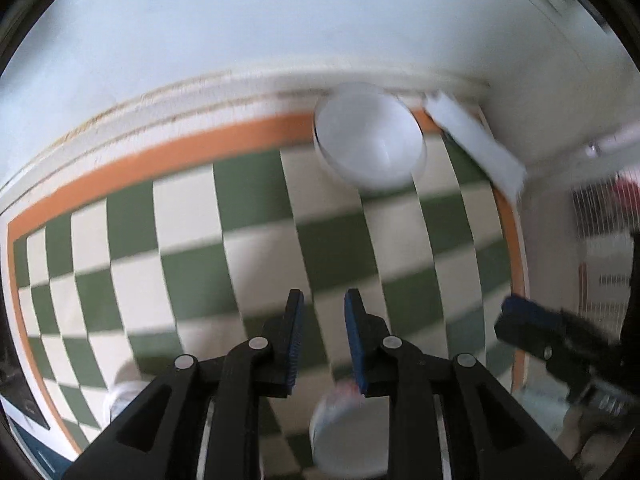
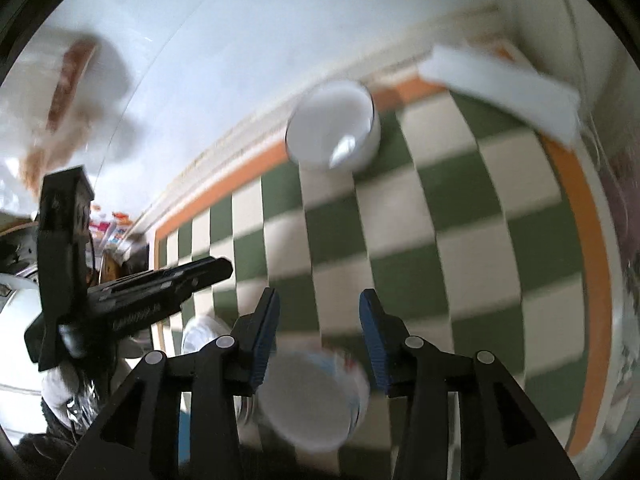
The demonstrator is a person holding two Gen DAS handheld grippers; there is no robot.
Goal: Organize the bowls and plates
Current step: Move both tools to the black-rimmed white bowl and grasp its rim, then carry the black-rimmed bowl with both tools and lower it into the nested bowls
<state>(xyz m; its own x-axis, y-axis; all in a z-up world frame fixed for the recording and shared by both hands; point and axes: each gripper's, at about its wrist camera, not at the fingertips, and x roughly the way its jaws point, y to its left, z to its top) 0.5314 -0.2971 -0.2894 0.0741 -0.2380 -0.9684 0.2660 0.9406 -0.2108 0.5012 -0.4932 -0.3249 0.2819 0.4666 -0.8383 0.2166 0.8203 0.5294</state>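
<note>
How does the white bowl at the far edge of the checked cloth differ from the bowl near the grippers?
The far bowl is plain white; the near bowl shows faint coloured marks near its rim. The far bowl sits by the orange border; the near bowl lies below the right hand-held gripper. Both are round, upright and ungripped.

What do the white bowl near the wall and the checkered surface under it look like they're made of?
White bowl: likely glazed ceramic or melamine. It is plain white, with a bright glint inside and a thick, straight wall. Motion blur leaves it open.

Checkered surface: looks like a printed mat or cloth, matte, with flat green and cream squares and an orange border, and no shine. Which of the two cannot be told.
</note>
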